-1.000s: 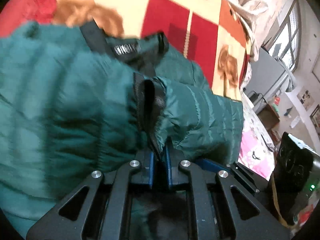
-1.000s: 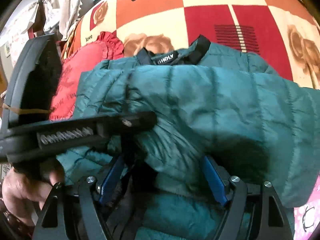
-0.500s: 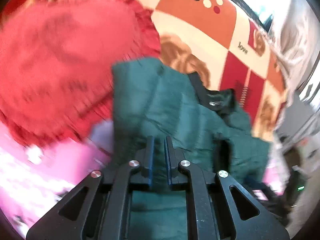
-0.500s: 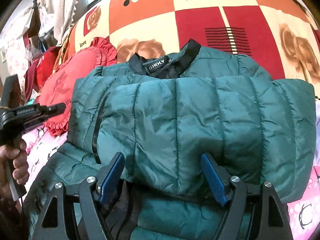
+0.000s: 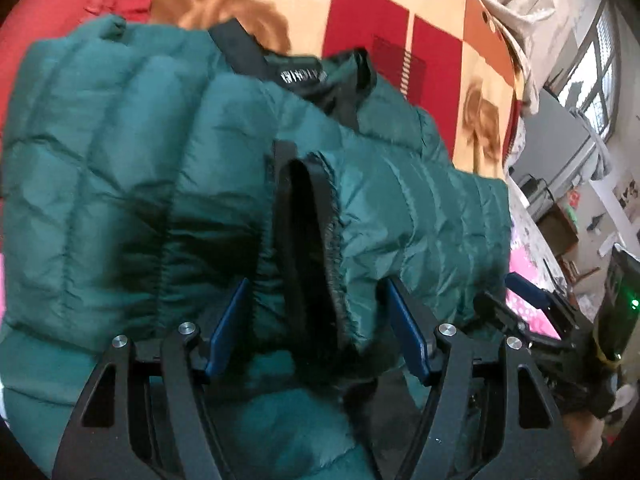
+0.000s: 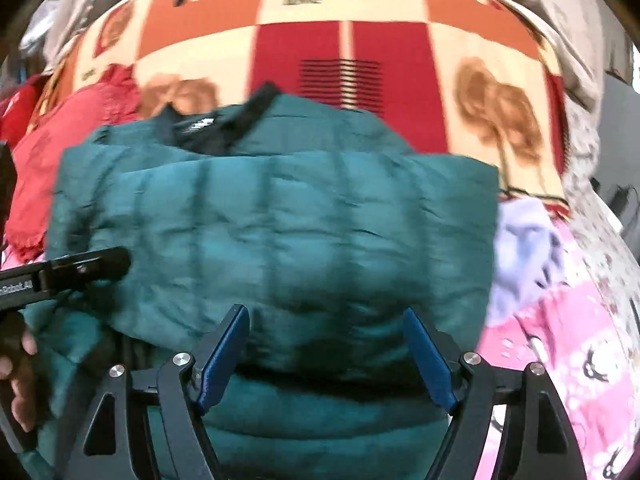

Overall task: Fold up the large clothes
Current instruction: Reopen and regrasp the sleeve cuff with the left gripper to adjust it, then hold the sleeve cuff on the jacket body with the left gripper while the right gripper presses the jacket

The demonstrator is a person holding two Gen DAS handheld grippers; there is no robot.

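A dark green quilted puffer jacket point(image 5: 132, 184) lies on the bed with both sleeves folded across its chest; its black collar point(image 5: 304, 76) points away from me. My left gripper point(image 5: 318, 316) is open, its blue pads on either side of the black sleeve cuff point(image 5: 308, 240) without closing on it. My right gripper point(image 6: 326, 346) is open over the lower edge of the folded sleeve point(image 6: 280, 232). The left gripper's body point(image 6: 64, 270) shows at the left of the right wrist view, and the right gripper point(image 5: 532, 296) shows at the right of the left wrist view.
The jacket rests on a red, orange and cream patterned blanket point(image 6: 392, 68). A red ruffled cushion point(image 6: 68, 132) lies to the jacket's left. A pale lilac cloth point(image 6: 528, 236) and pink bedding point(image 6: 560, 336) lie to its right. Furniture and a window point(image 5: 600, 40) stand beyond the bed.
My left gripper was shut on the sleeve cuff, swung away to the left, and is now open back over the cuff. My right gripper stayed open and shifted slightly right.
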